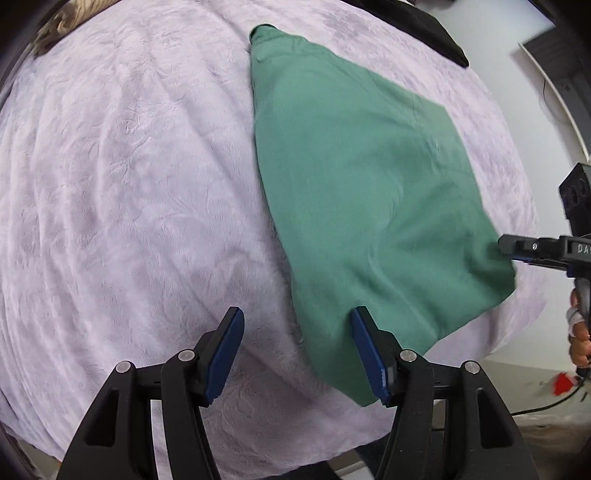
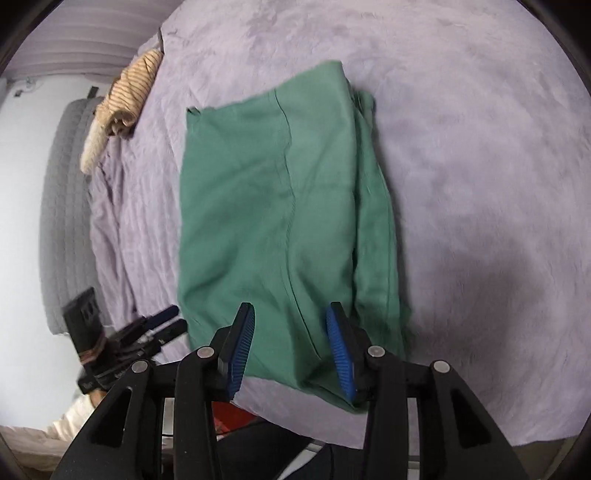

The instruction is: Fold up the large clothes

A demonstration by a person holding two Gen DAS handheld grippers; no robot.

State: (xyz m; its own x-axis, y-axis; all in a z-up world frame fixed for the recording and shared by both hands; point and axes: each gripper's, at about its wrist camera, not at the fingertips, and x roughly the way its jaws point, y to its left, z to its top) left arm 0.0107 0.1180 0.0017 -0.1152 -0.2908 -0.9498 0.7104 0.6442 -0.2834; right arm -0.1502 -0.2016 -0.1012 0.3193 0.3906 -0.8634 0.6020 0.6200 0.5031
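Observation:
A green garment (image 1: pixel 362 184) lies folded into a long flat panel on the lilac blanket (image 1: pixel 129 184). In the left wrist view my left gripper (image 1: pixel 297 317) hangs open over the garment's near left edge. Its right finger overlaps the cloth, and nothing is pinched. My right gripper (image 1: pixel 508 249) reaches in from the right at the garment's corner. In the right wrist view the right gripper (image 2: pixel 291 310) stands open above the near end of the garment (image 2: pixel 277 206), with flat fabric showing between the blue pads. The left gripper (image 2: pixel 171 321) sits just off the cloth's lower left corner.
A tan striped cloth (image 2: pixel 127 96) lies bunched at the blanket's far left edge beside a grey quilted panel (image 2: pixel 62 203). A black garment (image 1: pixel 428 33) lies at the far corner. A person's hand (image 1: pixel 580 332) holds the right gripper's handle. The bed's near edge (image 1: pixel 332 446) drops to the floor.

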